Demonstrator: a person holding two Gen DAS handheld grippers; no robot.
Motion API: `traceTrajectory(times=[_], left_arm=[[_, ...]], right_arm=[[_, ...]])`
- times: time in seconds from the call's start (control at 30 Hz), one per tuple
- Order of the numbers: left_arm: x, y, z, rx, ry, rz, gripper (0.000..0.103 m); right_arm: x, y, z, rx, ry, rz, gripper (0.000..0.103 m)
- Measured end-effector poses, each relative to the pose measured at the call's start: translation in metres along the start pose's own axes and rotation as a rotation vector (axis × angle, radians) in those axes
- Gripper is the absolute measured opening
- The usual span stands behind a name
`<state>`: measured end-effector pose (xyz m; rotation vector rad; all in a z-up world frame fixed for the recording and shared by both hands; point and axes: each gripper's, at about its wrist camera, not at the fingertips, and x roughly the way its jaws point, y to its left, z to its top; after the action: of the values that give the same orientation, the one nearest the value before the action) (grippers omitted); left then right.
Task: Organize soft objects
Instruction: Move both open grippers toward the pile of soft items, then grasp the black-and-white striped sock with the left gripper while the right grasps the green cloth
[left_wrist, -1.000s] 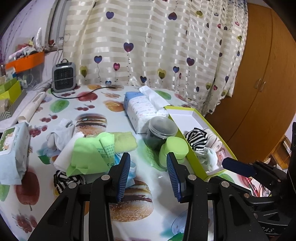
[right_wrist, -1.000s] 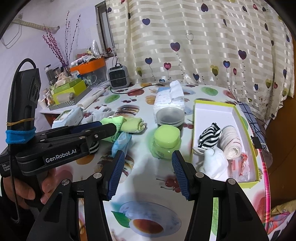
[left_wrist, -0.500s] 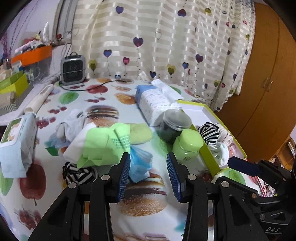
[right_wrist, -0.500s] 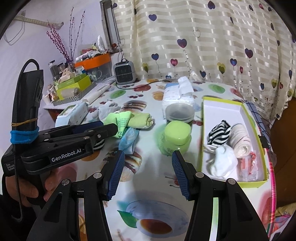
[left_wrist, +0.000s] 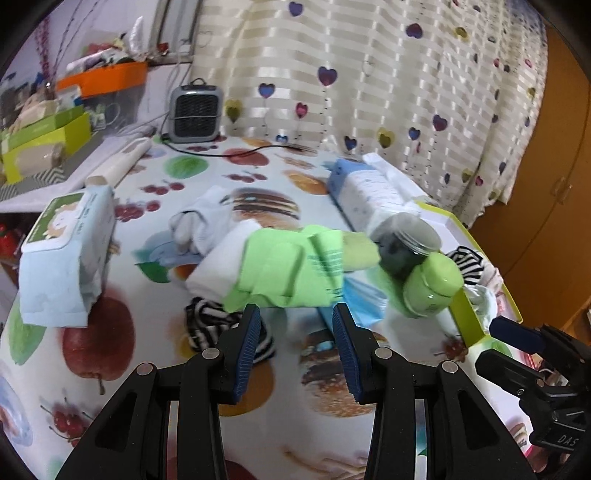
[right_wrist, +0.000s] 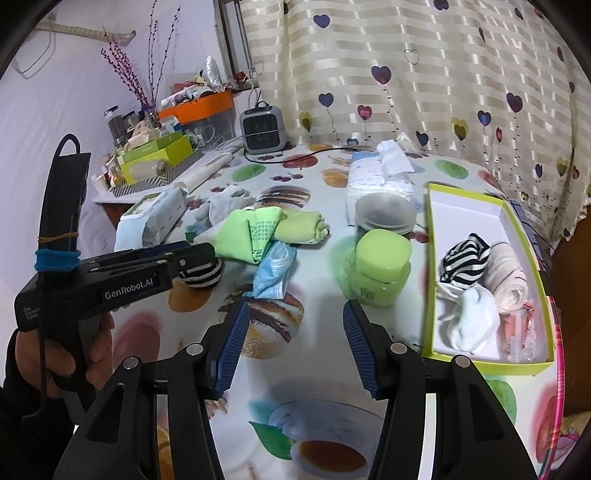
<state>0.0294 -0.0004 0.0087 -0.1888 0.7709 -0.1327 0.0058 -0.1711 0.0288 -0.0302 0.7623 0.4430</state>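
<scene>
Two hand-held grippers, both released, nothing between the pads. Left hand-held gripper (left_wrist: 295, 345) hangs over the table (left_wrist: 155, 369) just short of the soft pile: green cloth (left_wrist: 284, 269) on top, striped sock ball (left_wrist: 207, 325) touching its near left edge and partly behind the left finger, blue face mask (right_wrist: 275, 271) at its right. Right hand-held gripper (right_wrist: 293, 345) sits over bare tablecloth, green jar (right_wrist: 382, 271) just beyond it. Yellow-green box (right_wrist: 480, 363) at the right holds a striped sock (right_wrist: 463, 264), a white sock (right_wrist: 469, 319) and a beige roll (right_wrist: 506, 282), all touching. Wipes pack (left_wrist: 64, 258) far left.
</scene>
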Motion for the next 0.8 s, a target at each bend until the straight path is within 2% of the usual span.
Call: traceTrajectory(times=[0.5,0.8], left_arm=[[0.006,0.039,0.0,-0.07,0.003,0.057,0.044],[0.012,0.053,-0.006,-0.092,0.024,0.07,0.044]], right_arm=[[0.015,0.004,0.006,-0.013,0.019,0.016,0.054],[0.042,0.02,0.032,-0.056,0.016,0.035,0.054]])
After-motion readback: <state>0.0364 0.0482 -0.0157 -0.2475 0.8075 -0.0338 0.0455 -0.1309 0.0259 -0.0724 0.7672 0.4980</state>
